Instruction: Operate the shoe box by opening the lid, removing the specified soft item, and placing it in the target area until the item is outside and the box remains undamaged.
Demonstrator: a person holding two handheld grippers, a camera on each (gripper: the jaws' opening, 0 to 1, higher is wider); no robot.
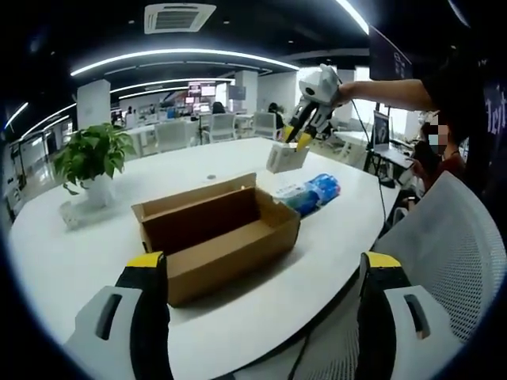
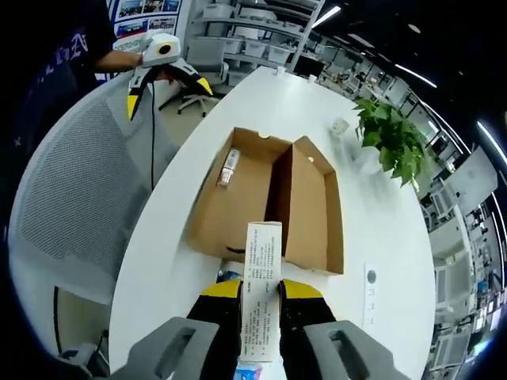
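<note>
In the left gripper view, a potted plant (image 1: 93,158) stood at the far left of the white table (image 1: 71,261). The left gripper (image 1: 261,273) rose from the bottom edge with its yellow-tipped jaws spread wide and nothing between them. Just beyond the jaws sat the cardboard shoe box (image 1: 218,233), lid folded back and its inside showing bare cardboard. To the right of the box lay a blue-and-white packet (image 1: 313,192) on the table, near the box's far corner. Above that packet the right gripper (image 1: 301,136) hung in the air, held by a person's arm, clamped on a small white carton (image 1: 285,157) that was well clear of the box.

In the right gripper view, the left gripper (image 2: 166,75) appeared at the upper left, jaws apart, over a grey mesh chair (image 2: 71,198). The open shoe box (image 2: 269,202) lay in the middle of the table (image 2: 158,269), with a small bottle-like item (image 2: 228,167) in its left half. The white carton (image 2: 262,289) stood pinched between the right gripper (image 2: 261,297) jaws, over the box's near edge. The plant (image 2: 392,138) stood at the right.
</note>
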